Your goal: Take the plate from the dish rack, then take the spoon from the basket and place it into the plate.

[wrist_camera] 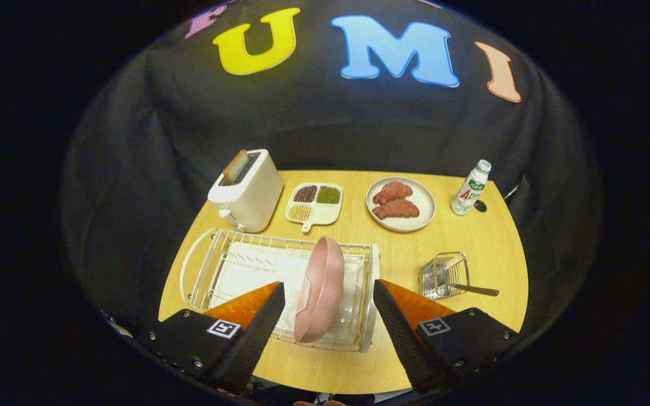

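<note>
Two plates (pixel 320 290) (pixel 401 204), one spoon (pixel 474 290), one bottle (pixel 470 188).

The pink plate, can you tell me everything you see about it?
The pink plate looks smooth and matte, like plastic or ceramic, with a raised rim. It stands on its edge in the white wire dish rack, near the rack's right end, leaning slightly. The gripper is open, its jaws spread either side of the plate without touching it.

I see the plate (pixel 319 290) on edge in the rack (pixel 212 270), basket (pixel 443 275) with spoon (pixel 474 290) to its right, toaster (pixel 246 192) behind.
</note>
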